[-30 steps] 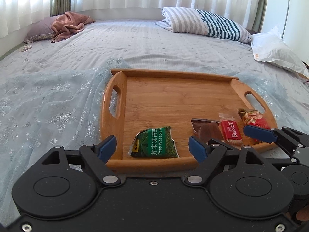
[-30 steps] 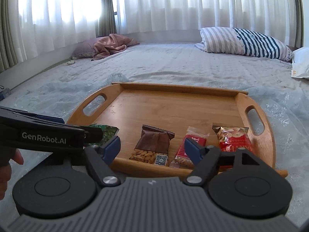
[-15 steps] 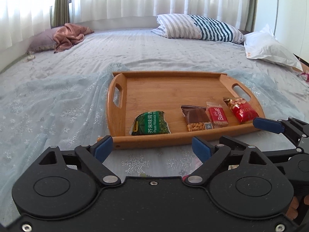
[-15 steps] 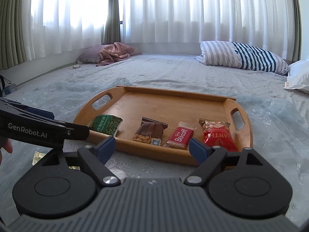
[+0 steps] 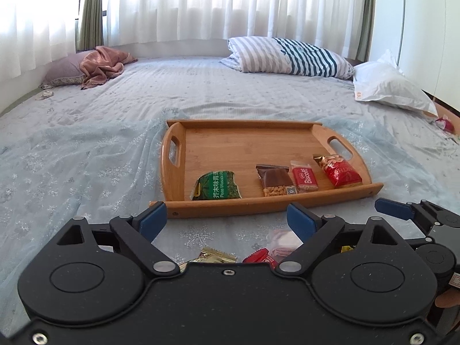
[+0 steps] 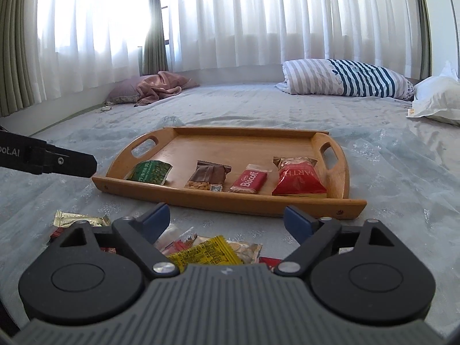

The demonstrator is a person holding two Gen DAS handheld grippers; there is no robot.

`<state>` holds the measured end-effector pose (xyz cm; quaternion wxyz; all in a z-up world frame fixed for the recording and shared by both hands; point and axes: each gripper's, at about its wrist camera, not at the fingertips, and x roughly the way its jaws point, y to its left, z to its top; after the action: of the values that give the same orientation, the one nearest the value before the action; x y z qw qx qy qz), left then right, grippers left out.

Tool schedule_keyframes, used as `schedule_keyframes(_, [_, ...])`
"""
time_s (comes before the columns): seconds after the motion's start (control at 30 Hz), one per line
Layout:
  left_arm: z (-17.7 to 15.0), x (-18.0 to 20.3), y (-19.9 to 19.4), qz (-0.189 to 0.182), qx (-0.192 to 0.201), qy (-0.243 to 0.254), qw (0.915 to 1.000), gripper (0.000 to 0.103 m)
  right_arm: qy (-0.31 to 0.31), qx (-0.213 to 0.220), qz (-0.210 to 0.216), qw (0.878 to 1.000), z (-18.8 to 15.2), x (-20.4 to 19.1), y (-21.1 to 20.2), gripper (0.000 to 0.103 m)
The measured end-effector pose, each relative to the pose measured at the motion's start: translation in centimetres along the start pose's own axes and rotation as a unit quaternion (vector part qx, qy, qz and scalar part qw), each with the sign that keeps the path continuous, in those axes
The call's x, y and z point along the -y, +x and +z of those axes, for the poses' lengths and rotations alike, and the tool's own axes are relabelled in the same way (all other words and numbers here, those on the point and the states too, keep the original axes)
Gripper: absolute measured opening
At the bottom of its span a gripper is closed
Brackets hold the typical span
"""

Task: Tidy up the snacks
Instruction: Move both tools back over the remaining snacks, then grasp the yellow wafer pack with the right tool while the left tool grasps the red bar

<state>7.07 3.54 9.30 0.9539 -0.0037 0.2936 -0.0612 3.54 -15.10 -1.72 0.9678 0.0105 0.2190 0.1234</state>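
A wooden tray [image 5: 258,207] [image 6: 230,201] lies on the bed. Along its near edge lie a green wasabi-pea packet [image 5: 216,189] [image 6: 151,172], a brown almond packet [image 5: 274,179] [image 6: 208,176], a red Biscoff packet [image 5: 304,176] [image 6: 249,182] and a red nut packet [image 5: 340,171] [image 6: 299,179]. My left gripper [image 5: 227,218] is open and empty, short of the tray. My right gripper [image 6: 227,220] is opening, with nothing between its fingers. Loose snacks lie on the sheet under both: a gold packet [image 5: 215,254] [image 6: 77,218], a red one [image 5: 260,257], a yellow one [image 6: 205,254].
The pale blue bedspread [image 5: 86,158] is rumpled around the tray. A striped pillow [image 5: 287,56] and a white pillow [image 5: 388,89] lie at the far right. A pink blanket on a pillow [image 5: 100,64] sits far left. Curtains close off the back.
Both grippers have pulled back from the tray, which now looks smaller and farther, and their jaws stand wider. Loose snacks on the sheet have come into view beneath them.
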Motion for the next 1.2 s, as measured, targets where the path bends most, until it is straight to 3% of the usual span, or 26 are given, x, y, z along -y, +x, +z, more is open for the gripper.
schedule_keyframes(0.6, [-3.3, 0.3, -3.5, 0.015, 0.010, -0.033, 0.9993, 0.092, 0.008, 0.016, 0.001, 1.000, -3.1, 0.4, -2.4, 0.100])
schedule_keyframes(1.2, [-7.2, -1.1, 0.9, 0.056, -0.049, -0.065, 0.9951, 0.092, 0.001, 0.026, 0.005, 1.000, -4.9, -0.1, -2.6, 0.103])
